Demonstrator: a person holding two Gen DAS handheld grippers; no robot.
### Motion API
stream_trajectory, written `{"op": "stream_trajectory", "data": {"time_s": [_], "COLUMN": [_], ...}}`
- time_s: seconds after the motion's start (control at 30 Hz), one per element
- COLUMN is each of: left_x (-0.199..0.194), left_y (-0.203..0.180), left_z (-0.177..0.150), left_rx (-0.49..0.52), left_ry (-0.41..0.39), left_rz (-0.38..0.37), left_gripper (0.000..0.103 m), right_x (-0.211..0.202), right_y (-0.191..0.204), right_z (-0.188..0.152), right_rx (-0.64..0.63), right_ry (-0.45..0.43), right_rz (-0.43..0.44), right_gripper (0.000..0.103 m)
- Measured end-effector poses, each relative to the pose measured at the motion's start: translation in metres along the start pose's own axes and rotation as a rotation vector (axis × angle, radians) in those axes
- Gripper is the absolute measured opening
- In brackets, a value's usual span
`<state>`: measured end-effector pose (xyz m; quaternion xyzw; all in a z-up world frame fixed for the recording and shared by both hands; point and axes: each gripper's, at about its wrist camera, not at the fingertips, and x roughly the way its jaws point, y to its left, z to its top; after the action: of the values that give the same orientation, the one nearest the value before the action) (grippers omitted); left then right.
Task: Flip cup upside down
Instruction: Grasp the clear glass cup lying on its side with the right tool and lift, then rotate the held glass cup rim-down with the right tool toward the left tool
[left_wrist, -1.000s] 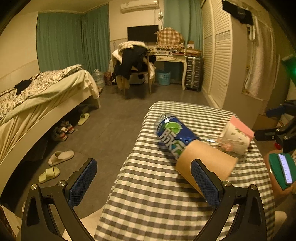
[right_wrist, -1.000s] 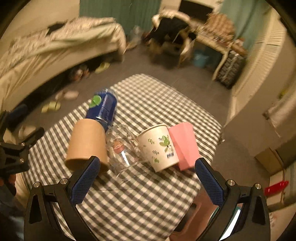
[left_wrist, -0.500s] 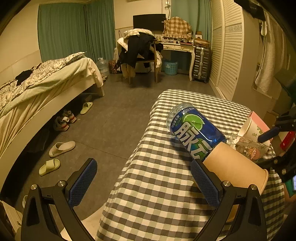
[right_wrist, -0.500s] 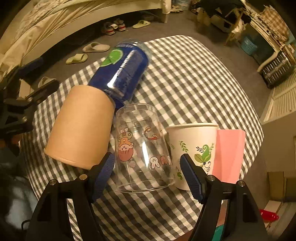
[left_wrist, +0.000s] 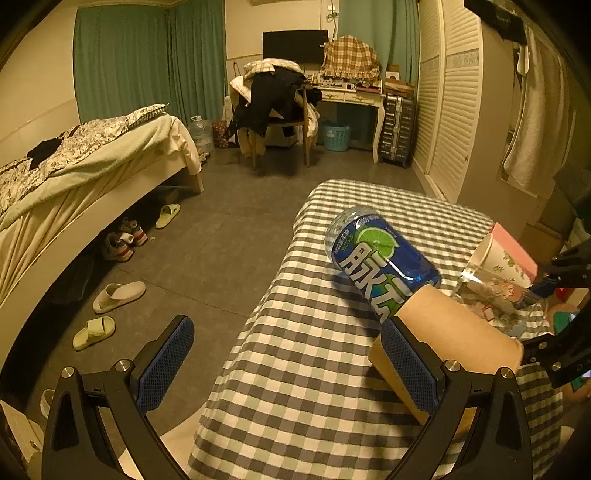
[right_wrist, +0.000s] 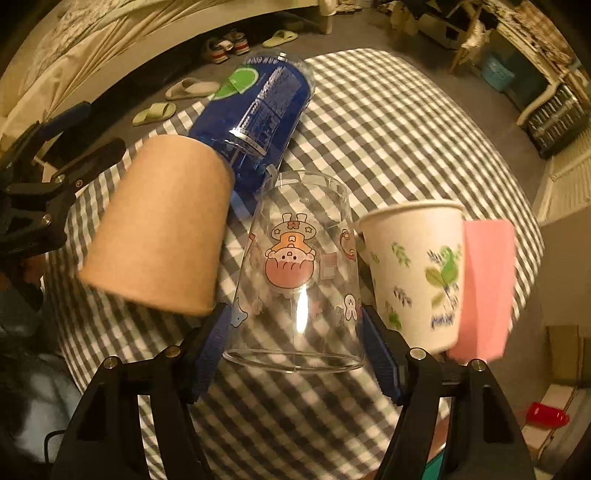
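A clear glass cup (right_wrist: 295, 280) with cartoon prints stands mouth down on the checked tablecloth (right_wrist: 388, 122). My right gripper (right_wrist: 297, 350) has its pads on both sides of the cup's lower rim. The cup also shows in the left wrist view (left_wrist: 495, 291) at the far right. A brown paper cup (right_wrist: 159, 229) stands upside down to its left, and a white leaf-print paper cup (right_wrist: 417, 269) stands upright to its right. My left gripper (left_wrist: 288, 365) is open and empty, its right finger in front of the brown cup (left_wrist: 454, 339).
A blue can-shaped cup (right_wrist: 258, 114) stands inverted behind the brown cup. A pink cup (right_wrist: 487, 284) stands at the far right. The table's left edge drops to a floor with slippers (left_wrist: 118, 291); a bed (left_wrist: 74, 173) lies beyond.
My right gripper moved in closer and narrowed from wide open onto the clear cup's sides. The left gripper has shifted slightly but stays open.
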<state>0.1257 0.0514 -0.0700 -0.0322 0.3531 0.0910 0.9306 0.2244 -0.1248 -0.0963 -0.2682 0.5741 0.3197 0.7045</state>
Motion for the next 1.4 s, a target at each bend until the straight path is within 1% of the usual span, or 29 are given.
{"op": "stream_trajectory", "data": {"time_s": [0.17, 0.27, 0.37, 0.43, 0.5, 0.6, 0.7, 0.8, 1.03, 1.07, 1.1, 1.13, 1.17, 1.3, 1.4], "left_x": [-0.025, -0.043, -0.057, -0.063, -0.068, -0.074, -0.076, -0.075, -0.068, -0.068, -0.067, -0.067, -0.067, -0.067, -0.069], "left_y": [0.006, 0.012, 0.021, 0.025, 0.029, 0.036, 0.043, 0.047, 0.047, 0.045, 0.044, 0.041, 0.037, 0.021, 0.003], "left_z": [-0.002, -0.005, -0.011, -0.015, -0.02, -0.028, -0.036, -0.043, -0.055, -0.055, -0.056, -0.056, -0.057, -0.058, -0.056], "left_rx": [-0.013, -0.025, -0.033, -0.036, -0.034, -0.038, -0.042, -0.039, -0.035, -0.032, -0.028, -0.022, -0.014, 0.018, 0.04], "left_ry": [-0.036, -0.061, -0.074, -0.079, -0.082, -0.086, -0.08, -0.069, -0.028, -0.021, -0.016, -0.011, -0.005, 0.024, 0.045], "left_rz": [-0.03, -0.058, -0.083, -0.097, -0.117, -0.14, -0.158, -0.155, -0.13, -0.127, -0.126, -0.124, -0.122, -0.121, -0.127], "left_gripper": [0.103, 0.103, 0.103, 0.103, 0.103, 0.103, 0.103, 0.103, 0.103, 0.103, 0.103, 0.103, 0.103, 0.103, 0.103], "right_x": [-0.037, -0.053, -0.06, -0.062, -0.062, -0.059, -0.051, -0.041, -0.027, -0.028, -0.027, -0.028, -0.033, -0.058, -0.08], "right_y": [0.011, 0.029, 0.048, 0.064, 0.075, 0.095, 0.113, 0.129, 0.132, 0.132, 0.134, 0.135, 0.134, 0.129, 0.116], "right_z": [-0.024, -0.044, -0.06, -0.072, -0.082, -0.087, -0.089, -0.089, -0.084, -0.084, -0.084, -0.084, -0.086, -0.101, -0.121], "right_rx": [0.061, 0.098, 0.161, 0.2, 0.246, 0.281, 0.274, 0.251, 0.245, 0.242, 0.242, 0.246, 0.249, 0.267, 0.302], "right_ry": [-0.026, -0.033, -0.019, -0.008, 0.003, 0.024, 0.04, 0.052, 0.059, 0.052, 0.046, 0.036, 0.014, -0.091, -0.182], "right_rz": [-0.047, -0.074, -0.073, -0.063, -0.03, -0.005, 0.009, 0.004, -0.007, -0.012, -0.017, -0.023, -0.026, -0.002, -0.06], "right_gripper": [0.069, 0.069, 0.069, 0.069, 0.069, 0.069, 0.069, 0.069, 0.071, 0.071, 0.074, 0.08, 0.082, 0.083, 0.084]}}
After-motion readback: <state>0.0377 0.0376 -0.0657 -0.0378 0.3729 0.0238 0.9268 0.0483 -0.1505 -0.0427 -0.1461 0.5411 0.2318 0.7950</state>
